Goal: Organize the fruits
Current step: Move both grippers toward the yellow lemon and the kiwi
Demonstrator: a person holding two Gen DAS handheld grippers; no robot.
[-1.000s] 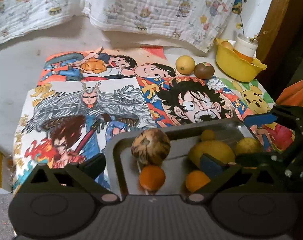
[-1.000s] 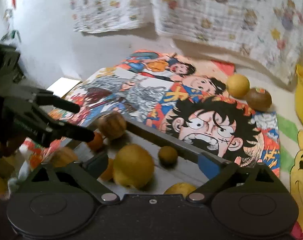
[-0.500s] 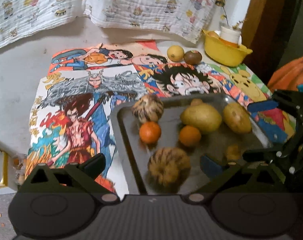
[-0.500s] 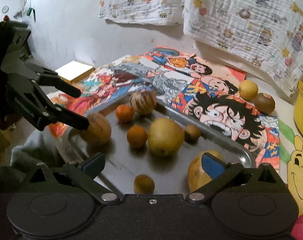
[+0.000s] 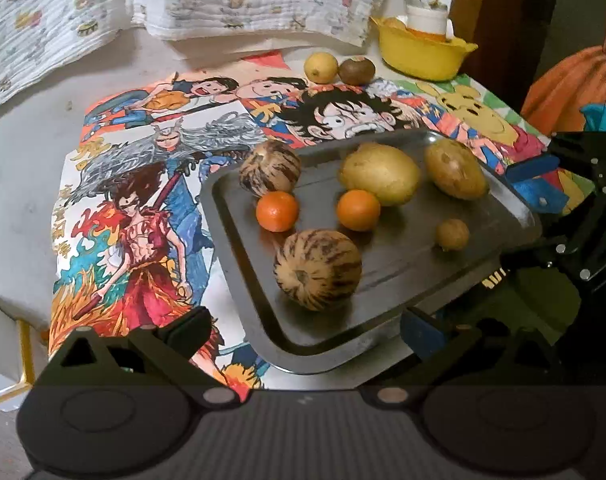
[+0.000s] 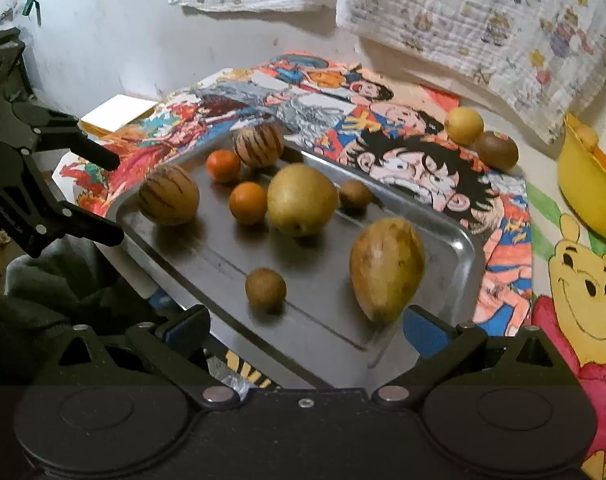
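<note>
- Left hand-held gripper (image 5: 303,332): jaws spread wide, nothing between the pads; it hangs over the near corner of the metal tray (image 5: 239,240), probably so a fruit can be picked next.
- Right hand-held gripper (image 6: 303,330): also fully open and empty, poised over the tray's near edge.
- Just ahead of the right fingers: a mango (image 6: 385,268) and a small brown fruit (image 6: 265,290), lying loose on the tray floor.
- Farther ahead: large yellow fruit (image 6: 302,199), two oranges (image 6: 248,203), two striped melons (image 6: 168,195). The tray's raised rim likely keeps the round fruit from rolling off.
- Well beyond, off the tray on the cartoon-covered desk (image 6: 423,152): a lemon (image 6: 463,125) touching a kiwi (image 6: 496,150), seemingly not yet gathered.
- Far right: yellow bowl (image 6: 587,196).
</note>
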